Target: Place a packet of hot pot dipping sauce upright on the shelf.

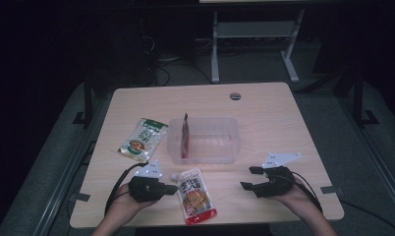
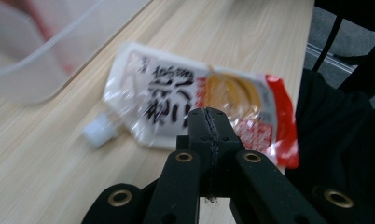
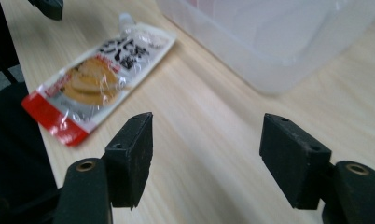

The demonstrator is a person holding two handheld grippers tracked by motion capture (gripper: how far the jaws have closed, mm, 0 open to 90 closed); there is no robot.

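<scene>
Left gripper (image 1: 172, 189) is held low at the near edge of the table (image 1: 264, 105), and its jaws are clenched tight together with nothing caught between them. Right gripper (image 1: 248, 178) is held on the other side, with its jaws spread apart and empty.

Just beside the tip of the left gripper, on its right, a red and white pouch (image 1: 196, 194) is laid flat. The long way of the pouch is pointed from the near edge toward the box, with the little white cap (image 1: 174, 175) at the far end. The pouch is placed much nearer to the left gripper than to the right one. It is not seen to be held; it looks to be only next to the shut jaws.

Behind the pouch, a clear plastic box (image 1: 220, 142) is set in the middle of the table. One red pouch (image 1: 185, 136) is stood up inside it, against the left wall. A green pouch (image 1: 143, 139) is laid outside, left of the box.
</scene>
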